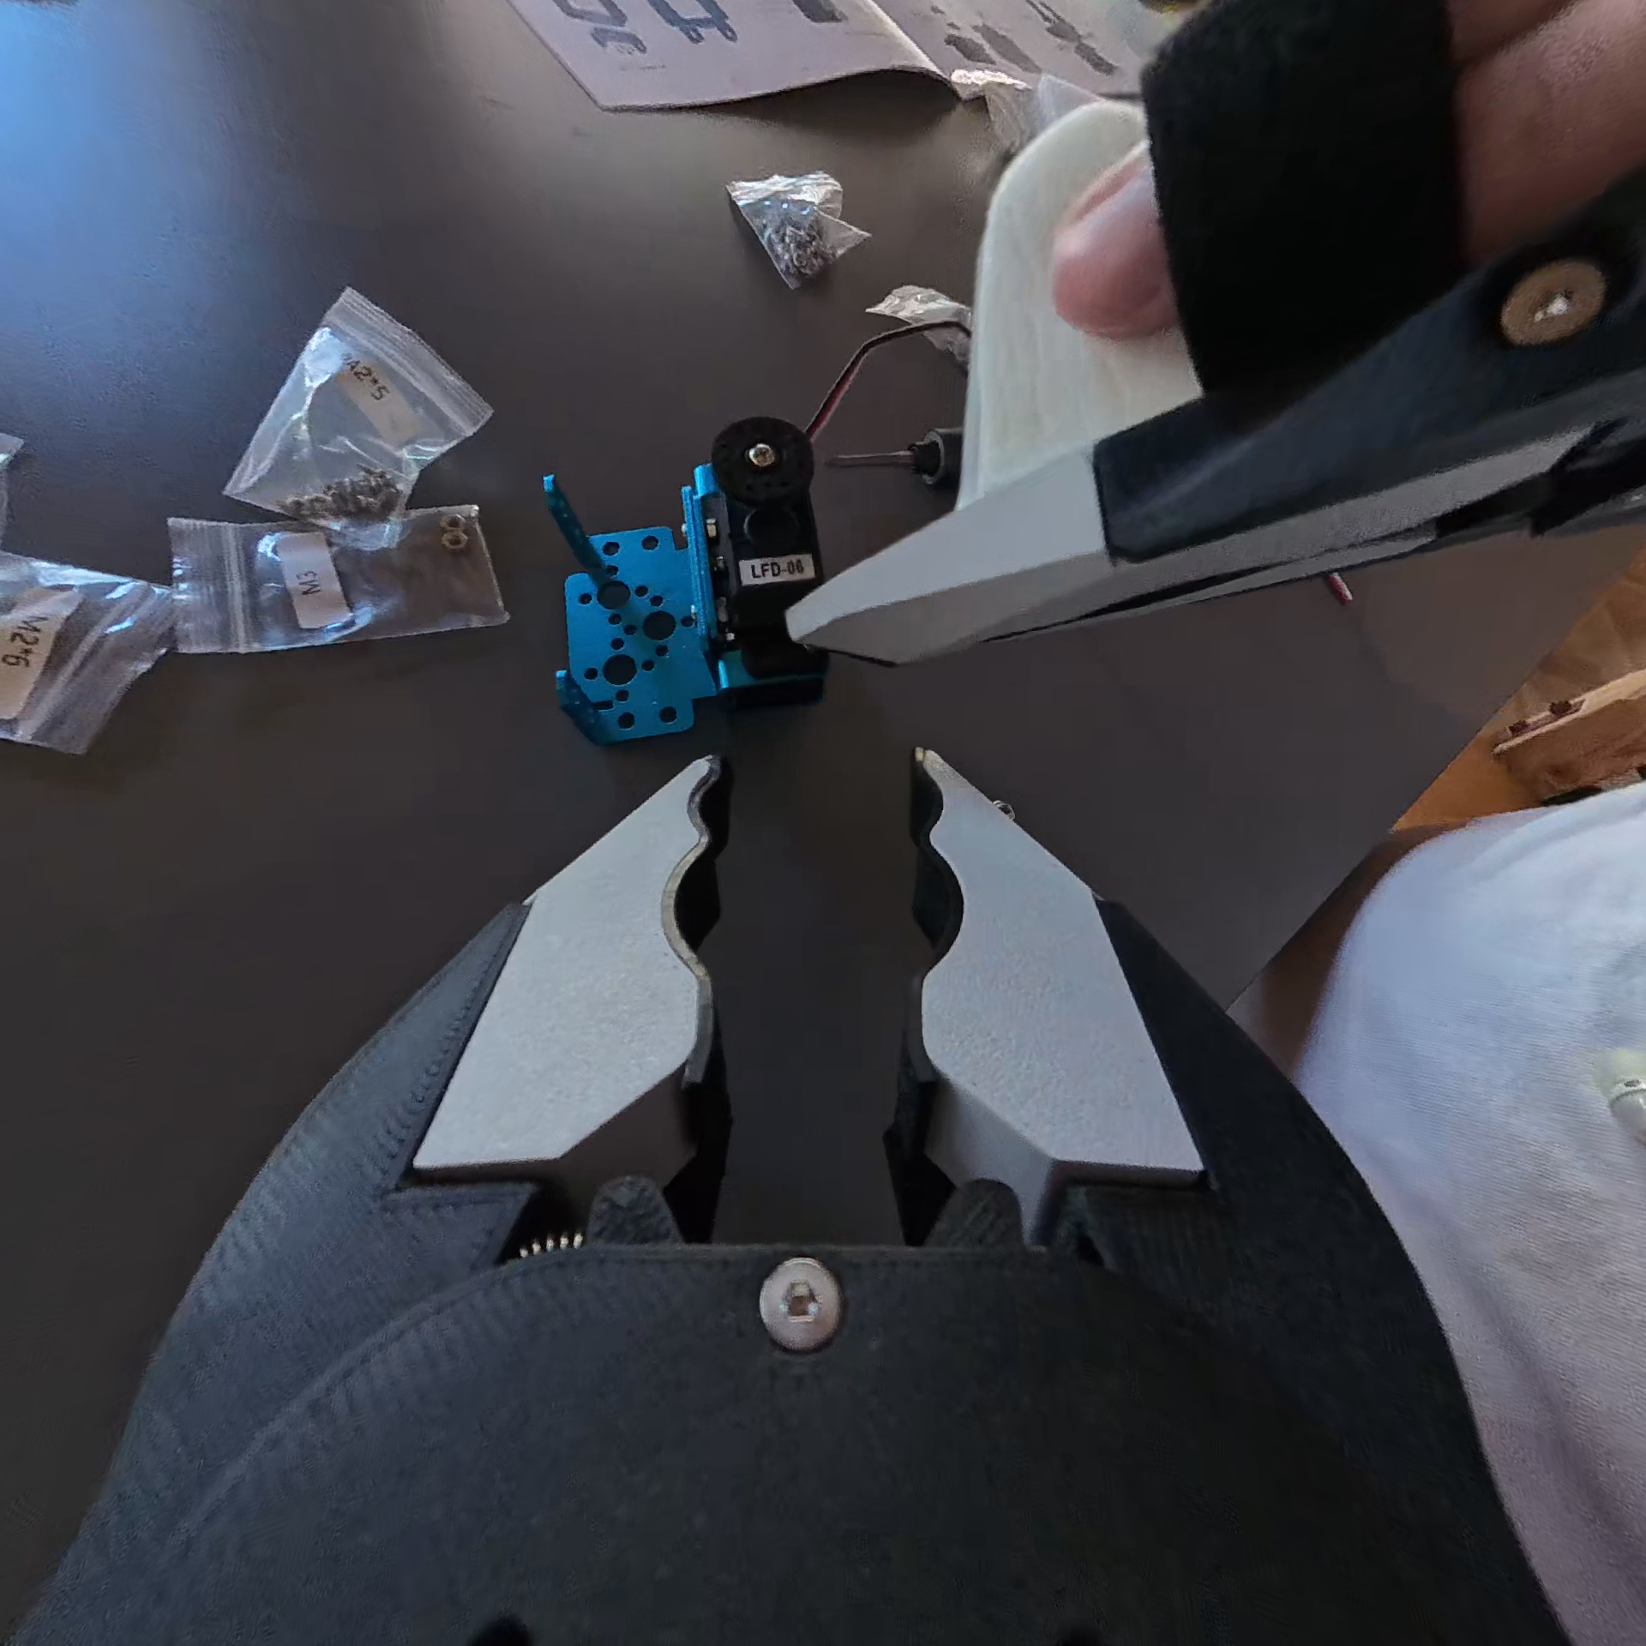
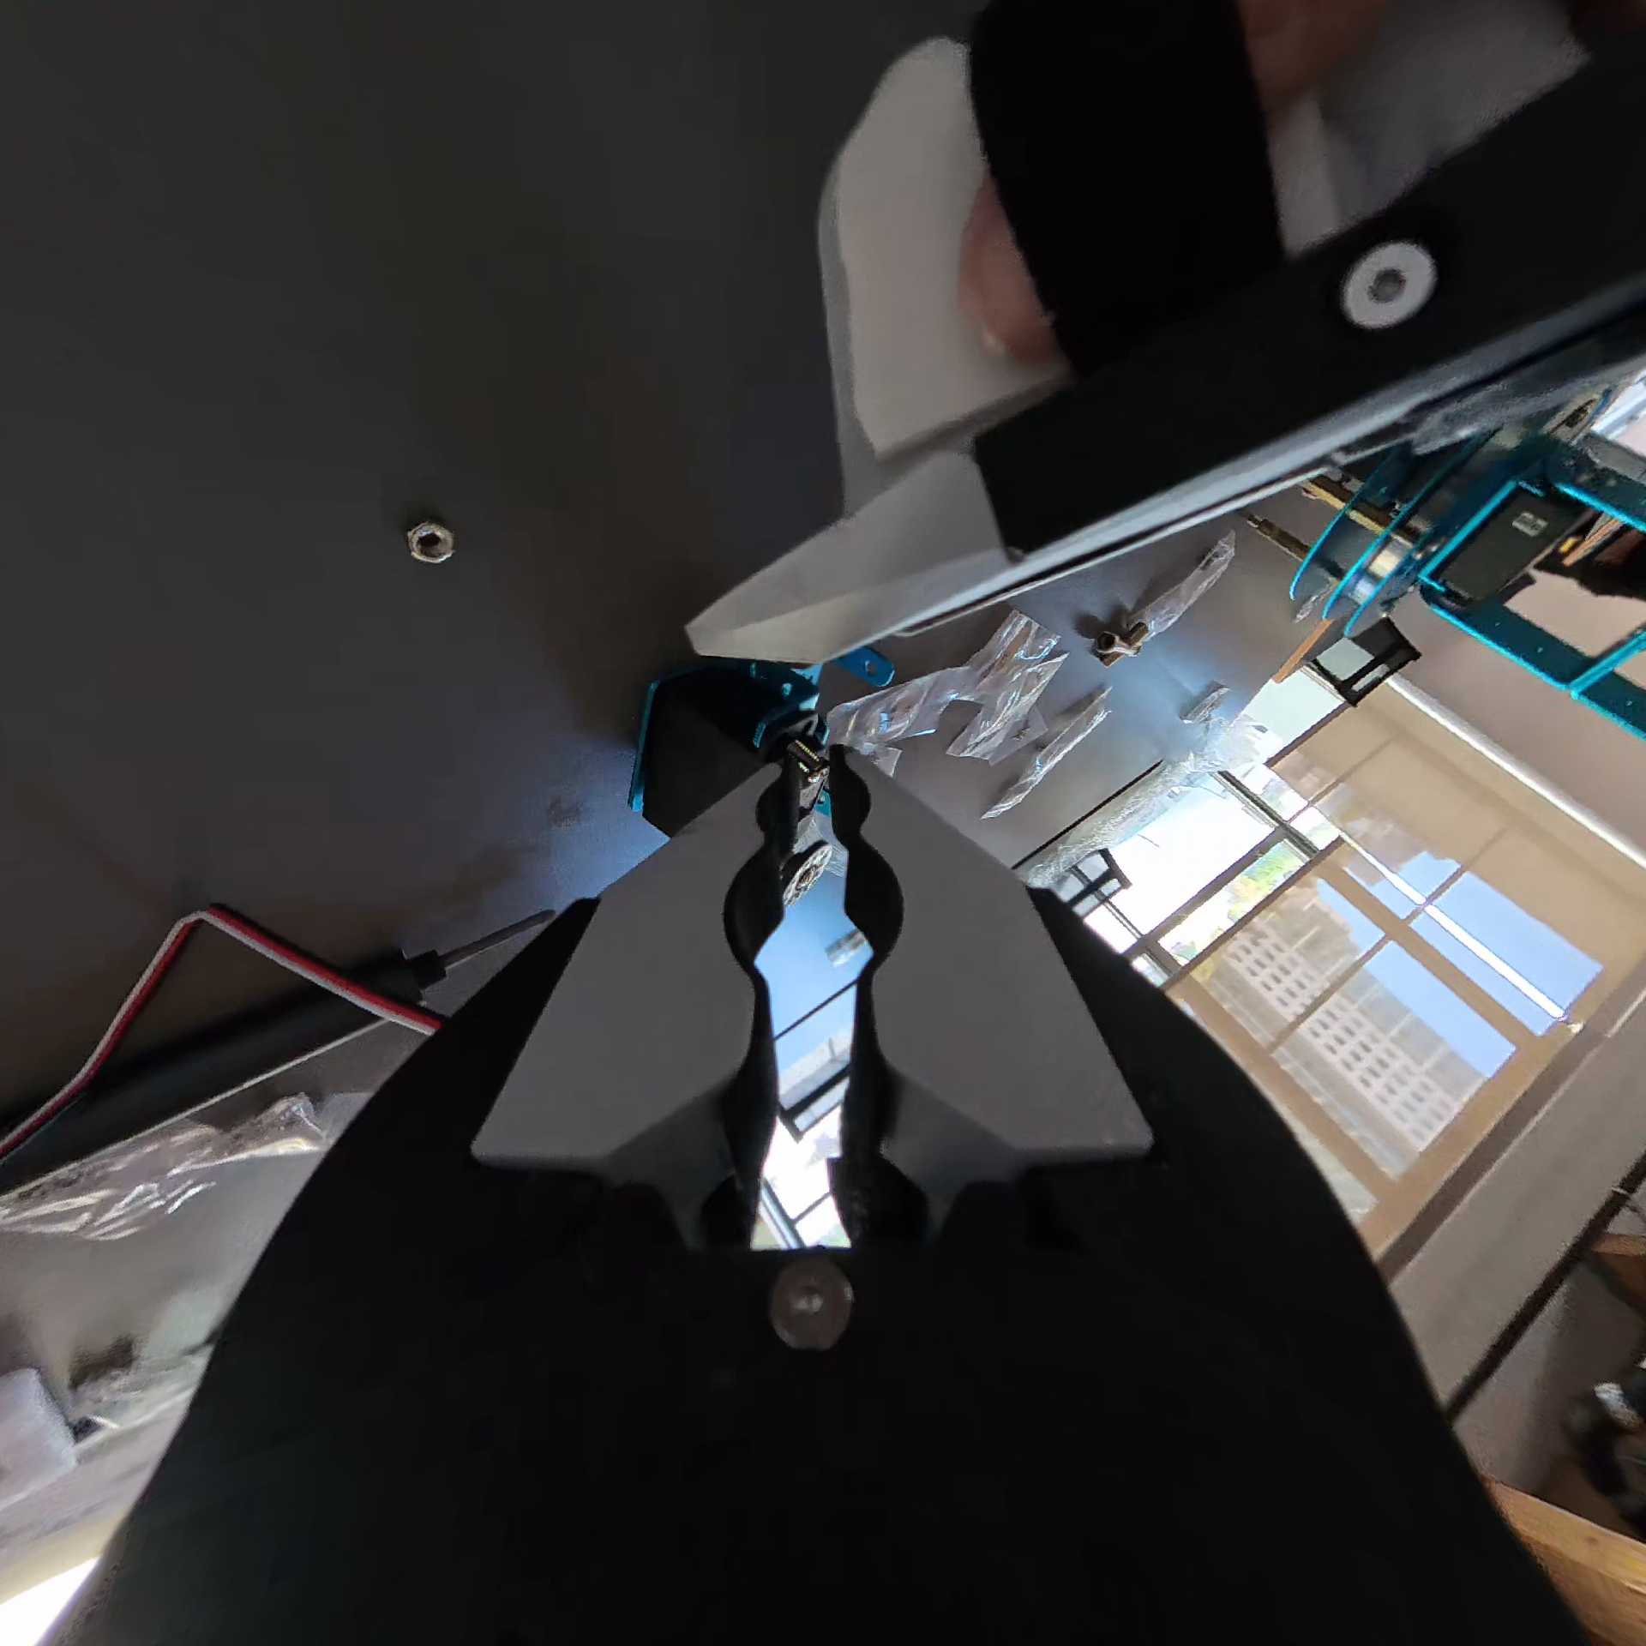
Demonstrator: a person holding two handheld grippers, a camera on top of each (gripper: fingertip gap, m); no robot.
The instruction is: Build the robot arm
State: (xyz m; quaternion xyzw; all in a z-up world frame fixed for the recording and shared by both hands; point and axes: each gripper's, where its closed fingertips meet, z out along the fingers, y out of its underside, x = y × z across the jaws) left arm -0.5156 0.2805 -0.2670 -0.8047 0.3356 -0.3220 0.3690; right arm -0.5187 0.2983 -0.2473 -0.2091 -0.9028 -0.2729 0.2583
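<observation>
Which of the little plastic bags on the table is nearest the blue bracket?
The flat bag lying just left of the blue bracket; the other bags sit farther off.

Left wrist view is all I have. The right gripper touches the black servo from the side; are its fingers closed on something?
Observer: Yes. The right gripper is nearly shut, pinching a small shiny piece at the edge of the servo.
Operator: Is any loose hardware near it?
Observer: One nut lies alone on the dark table, away from the bags.
Operator: Anything else blue?
Observer: A larger blue frame stands beyond those bags.
</observation>
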